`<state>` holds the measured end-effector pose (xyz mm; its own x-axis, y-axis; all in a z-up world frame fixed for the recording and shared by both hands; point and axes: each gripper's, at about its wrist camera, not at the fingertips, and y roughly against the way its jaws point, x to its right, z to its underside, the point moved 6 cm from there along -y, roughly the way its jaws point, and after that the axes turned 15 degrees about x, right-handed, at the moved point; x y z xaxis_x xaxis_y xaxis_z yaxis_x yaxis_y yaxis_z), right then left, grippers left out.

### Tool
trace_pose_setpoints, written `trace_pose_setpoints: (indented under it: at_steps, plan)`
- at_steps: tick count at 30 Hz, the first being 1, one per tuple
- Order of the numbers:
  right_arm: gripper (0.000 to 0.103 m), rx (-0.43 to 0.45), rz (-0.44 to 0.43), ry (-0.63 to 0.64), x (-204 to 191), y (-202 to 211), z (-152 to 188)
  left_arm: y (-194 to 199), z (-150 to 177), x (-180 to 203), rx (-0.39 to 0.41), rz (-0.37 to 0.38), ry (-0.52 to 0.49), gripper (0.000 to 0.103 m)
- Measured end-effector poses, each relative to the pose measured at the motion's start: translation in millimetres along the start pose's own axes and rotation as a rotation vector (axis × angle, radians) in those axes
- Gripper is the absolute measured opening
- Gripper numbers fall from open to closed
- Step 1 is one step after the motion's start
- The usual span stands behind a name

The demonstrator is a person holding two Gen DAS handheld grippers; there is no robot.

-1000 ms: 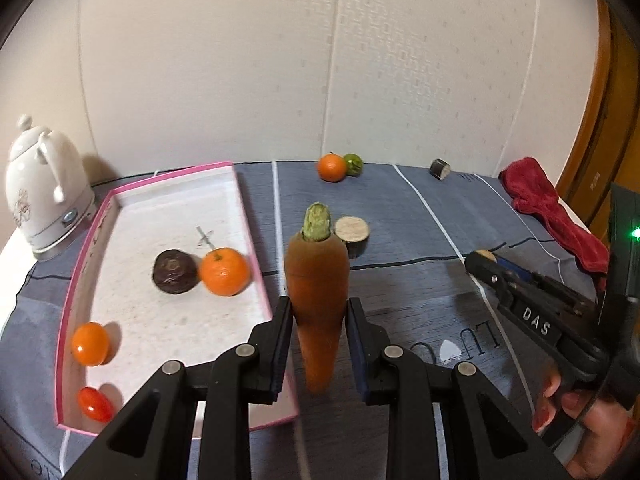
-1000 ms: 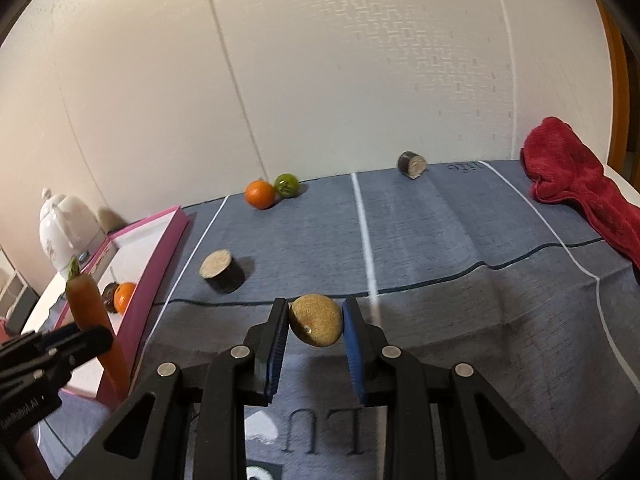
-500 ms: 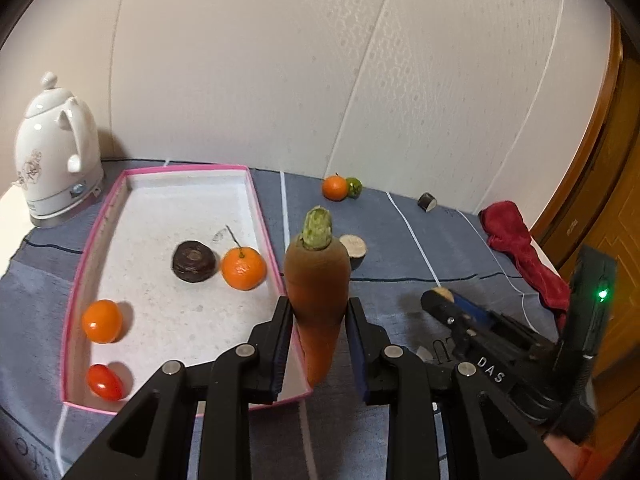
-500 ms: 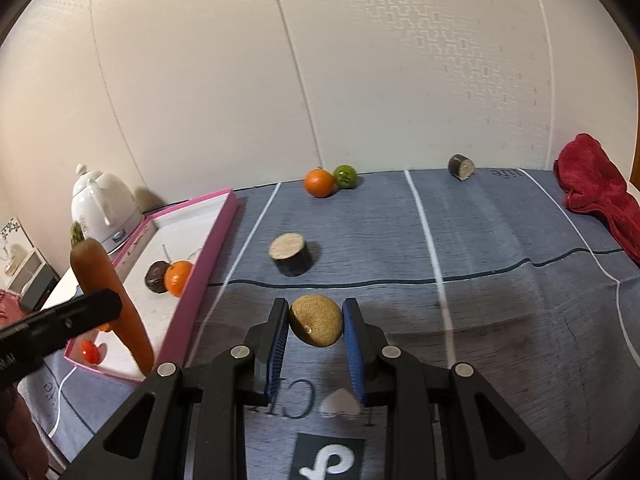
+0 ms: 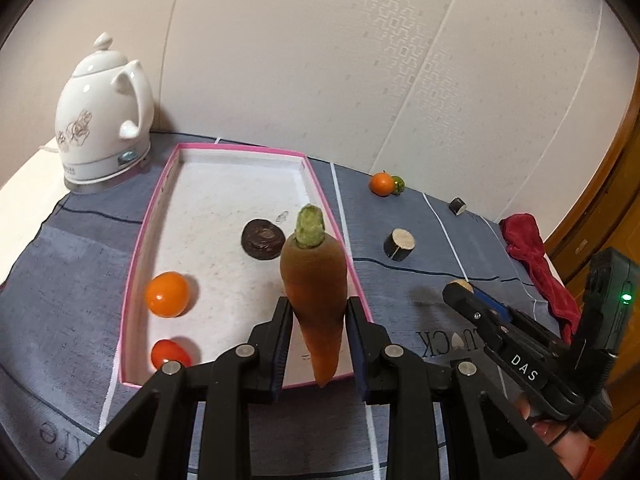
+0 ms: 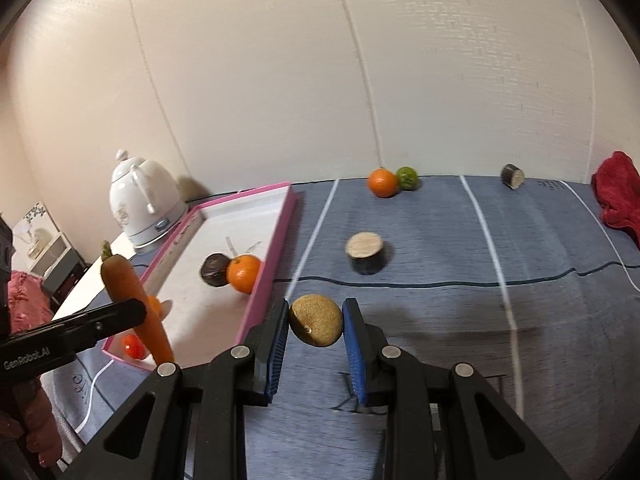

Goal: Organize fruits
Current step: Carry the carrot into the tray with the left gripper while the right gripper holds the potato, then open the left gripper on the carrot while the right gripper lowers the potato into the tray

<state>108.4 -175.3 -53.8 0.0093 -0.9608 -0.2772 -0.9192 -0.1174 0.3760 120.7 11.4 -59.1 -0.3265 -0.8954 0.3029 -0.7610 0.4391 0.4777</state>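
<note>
Blue-grey cloth (image 6: 520,320) with white stripes covers the whole surface, and there's a pink-rimmed tray (image 5: 236,150) sitting on it at the left, a white kettle (image 5: 102,116) just beyond its far corner. Out on the cloth: an orange (image 6: 383,182) touching a green fruit (image 6: 407,177) by the wall, two dark cut cylinders (image 6: 365,255) (image 6: 512,176) well apart, red towel (image 5: 534,256) at the right edge

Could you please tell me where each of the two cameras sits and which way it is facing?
Left wrist: on the left gripper, looking along its fingers over the carrot into the pink tray; the right gripper shows at right.
Right wrist: on the right gripper, facing the wall over the kiwi; the left gripper shows at left.
Shared: tray, carrot, kettle, red cloth.
</note>
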Motion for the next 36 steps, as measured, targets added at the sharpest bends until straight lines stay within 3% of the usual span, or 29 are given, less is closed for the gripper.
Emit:
trace_pose_setpoints:
  at_steps: [8, 23, 26, 36]
  plan:
    - [0.027, -0.019, -0.039, 0.023, -24.1, -5.8, 4.3, -6.8, -0.3, -17.4, -0.016, -0.030, 0.004, 0.027]
    - [0.028, -0.057, -0.078, 0.056, -50.8, -20.7, 9.9, -55.5, 11.6, -57.1, -0.069, -0.141, 0.000, 0.028]
    - [0.028, -0.071, -0.082, 0.064, -54.9, -25.8, 12.7, -51.2, 11.0, -61.3, -0.050, -0.158, -0.004, 0.042]
    - [0.028, -0.104, -0.104, 0.080, -65.8, -36.2, 22.9, -16.5, 20.1, -54.7, 0.030, -0.171, -0.095, 0.054]
